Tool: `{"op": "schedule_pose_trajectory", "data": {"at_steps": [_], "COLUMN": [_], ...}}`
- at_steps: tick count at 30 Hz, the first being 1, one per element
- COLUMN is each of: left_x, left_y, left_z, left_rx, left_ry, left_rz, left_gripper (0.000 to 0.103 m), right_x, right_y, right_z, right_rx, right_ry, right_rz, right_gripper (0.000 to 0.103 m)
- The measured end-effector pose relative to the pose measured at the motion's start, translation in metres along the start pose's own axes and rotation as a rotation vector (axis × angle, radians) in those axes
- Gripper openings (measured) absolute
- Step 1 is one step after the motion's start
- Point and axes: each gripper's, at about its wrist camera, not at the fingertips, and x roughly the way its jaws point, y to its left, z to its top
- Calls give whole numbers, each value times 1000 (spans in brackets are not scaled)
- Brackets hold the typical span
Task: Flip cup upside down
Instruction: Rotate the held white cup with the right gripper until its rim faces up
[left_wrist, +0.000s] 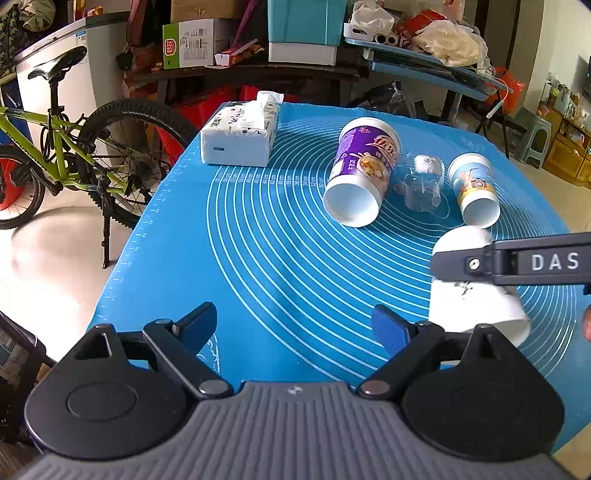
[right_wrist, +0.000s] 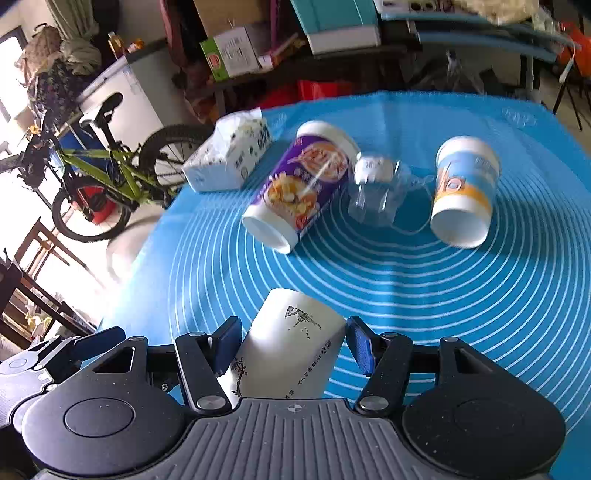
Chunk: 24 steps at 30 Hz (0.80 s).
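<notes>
A white paper cup (right_wrist: 291, 343) with black ink drawings sits between the pads of my right gripper (right_wrist: 293, 347), base end away from the camera and tilted left. The pads touch its sides, so the gripper is shut on it. In the left wrist view the same cup (left_wrist: 476, 302) is at the right, over the blue mat, with a right gripper finger (left_wrist: 517, 262) across it. My left gripper (left_wrist: 295, 325) is open and empty above the near part of the mat.
On the blue ringed mat (left_wrist: 277, 240) lie a purple cup (left_wrist: 362, 170), a clear glass jar (left_wrist: 423, 182) and a blue-and-yellow cup (left_wrist: 474, 188), all on their sides. A tissue pack (left_wrist: 240, 133) is at the far left. A green bicycle (left_wrist: 55, 147) stands left of the table.
</notes>
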Motion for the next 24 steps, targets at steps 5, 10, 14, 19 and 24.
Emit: {"op": "schedule_pose_trajectory", "data": {"at_steps": [5,10,14,19,24], "left_x": [-2,-3,-2,-2,-2], "left_y": [-6,-16,-24,-30,-34], "left_z": [0,1,2,2,1], "left_rx": [7,14,22,30,35], "left_ry": [-6,-10,-13,-13,-10], "left_rz": [-8,-25,-36,-40,-41], "left_gripper": [90,90,90,90,90], "right_x": [-19,-31,-24,-9,-1], "right_y": [-4,-13,-29,-40,-45], "right_z": [-3,-9,-13,-17,-24], "right_rx": [-64,-156,-189,-258,-302], "right_ry": [-120,-258,-315,-367,-393], "right_rz": [-79,-244,-356,-454,-470], "right_gripper": [60,60,60,60,60]}}
